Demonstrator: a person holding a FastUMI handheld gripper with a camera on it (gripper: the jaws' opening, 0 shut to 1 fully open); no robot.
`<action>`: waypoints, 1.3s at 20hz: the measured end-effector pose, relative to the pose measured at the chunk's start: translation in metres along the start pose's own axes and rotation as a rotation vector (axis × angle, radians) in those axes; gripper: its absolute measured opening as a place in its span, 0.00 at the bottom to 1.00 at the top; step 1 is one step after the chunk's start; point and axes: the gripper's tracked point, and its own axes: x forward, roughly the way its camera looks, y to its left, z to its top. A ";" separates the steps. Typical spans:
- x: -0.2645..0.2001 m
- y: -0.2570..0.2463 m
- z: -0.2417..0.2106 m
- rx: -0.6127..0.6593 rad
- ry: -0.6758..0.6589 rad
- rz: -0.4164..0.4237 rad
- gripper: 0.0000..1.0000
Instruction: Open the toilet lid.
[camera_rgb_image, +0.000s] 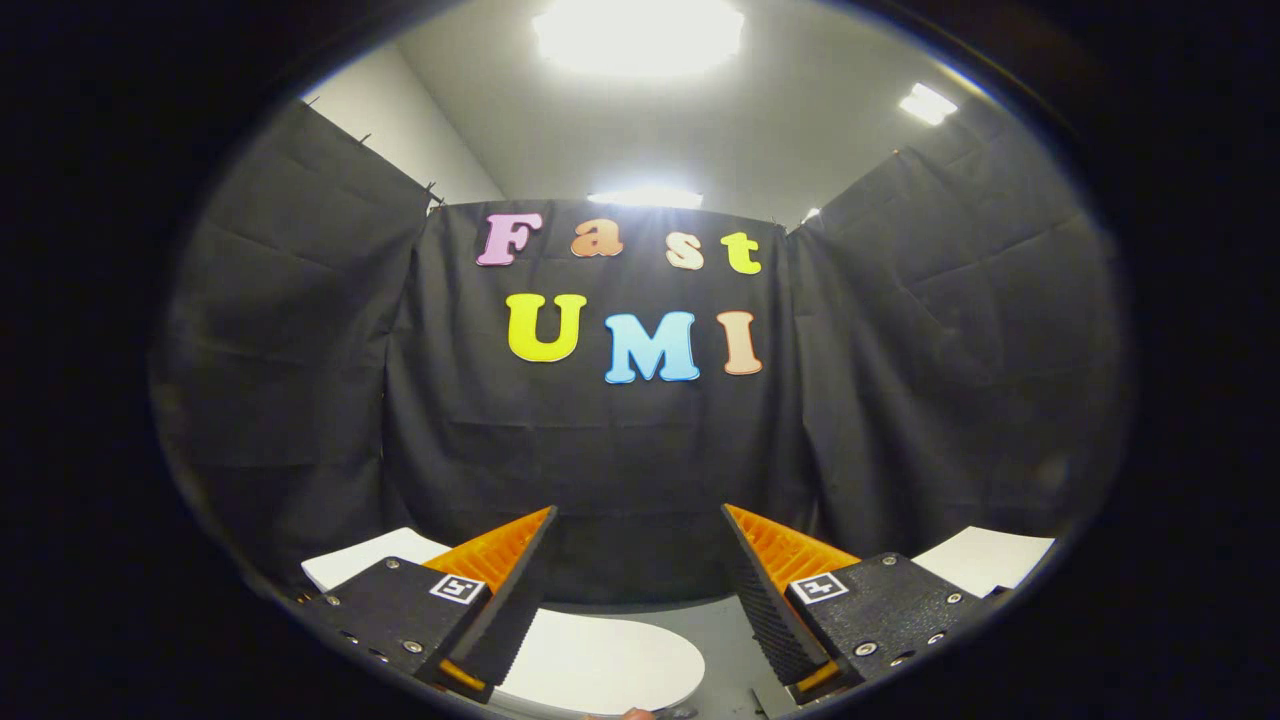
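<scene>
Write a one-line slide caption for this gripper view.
Open gripper held above the closed white toilet lid, nothing between its jaws, black cloth wall beyond.

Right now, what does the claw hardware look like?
The claw has two wedge-shaped fingers with ribbed, saw-toothed inner pads. Each sits on a matte black block fixed with silver screws and carrying a small square black-and-white tag. No cables visible.
</scene>
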 end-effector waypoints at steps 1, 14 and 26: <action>0.001 -0.002 -0.002 0.000 0.005 -0.004 0.95; 0.018 -0.013 -0.054 0.103 0.100 -0.056 0.95; 0.020 -0.041 -0.159 0.408 0.270 -0.068 0.96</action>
